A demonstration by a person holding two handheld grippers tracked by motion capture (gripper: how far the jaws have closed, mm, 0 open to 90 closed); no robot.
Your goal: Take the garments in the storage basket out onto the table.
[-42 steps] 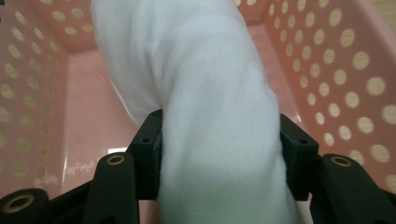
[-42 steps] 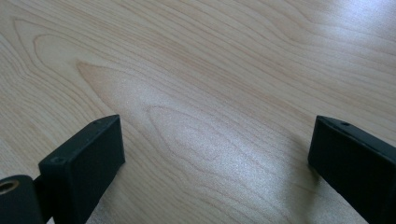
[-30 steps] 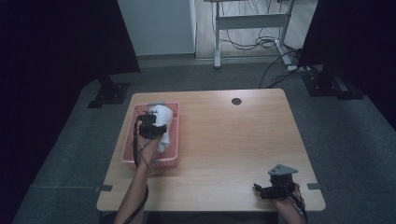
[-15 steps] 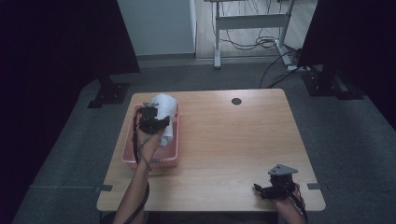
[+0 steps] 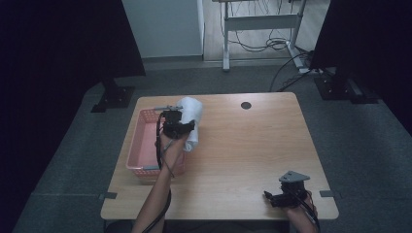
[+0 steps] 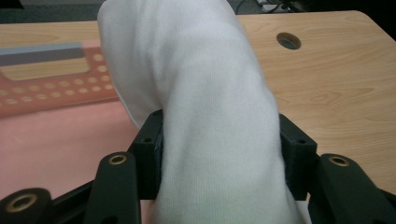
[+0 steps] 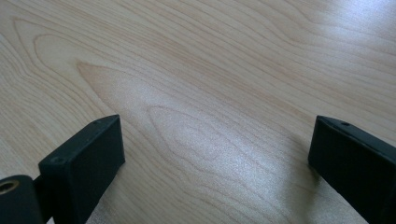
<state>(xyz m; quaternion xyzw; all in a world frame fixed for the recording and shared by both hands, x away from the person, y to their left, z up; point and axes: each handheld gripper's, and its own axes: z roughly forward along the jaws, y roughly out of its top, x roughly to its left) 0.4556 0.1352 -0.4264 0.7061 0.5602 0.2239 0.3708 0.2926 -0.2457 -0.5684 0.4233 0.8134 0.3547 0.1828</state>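
A white cloth (image 5: 191, 118) hangs in the air over the right rim of the pink basket (image 5: 142, 145), with my left gripper (image 5: 176, 124) shut on it. In the left gripper view the white cloth (image 6: 205, 107) bulges up between the two black jaws, and the pink basket (image 6: 56, 121) lies below to the left. My right gripper (image 5: 286, 193) rests near the table's front right edge. Its fingers (image 7: 86, 158) stand wide apart over bare wood, so it is open.
The wooden table (image 5: 252, 145) has a round cable hole (image 5: 246, 105) at the back. Dark panels on stands flank the table at left and right. A metal desk frame and cables stand on the floor behind.
My left gripper has lifted the white cloth out of the basket and carried it right, toward the basket's right rim. The right gripper has stayed put.
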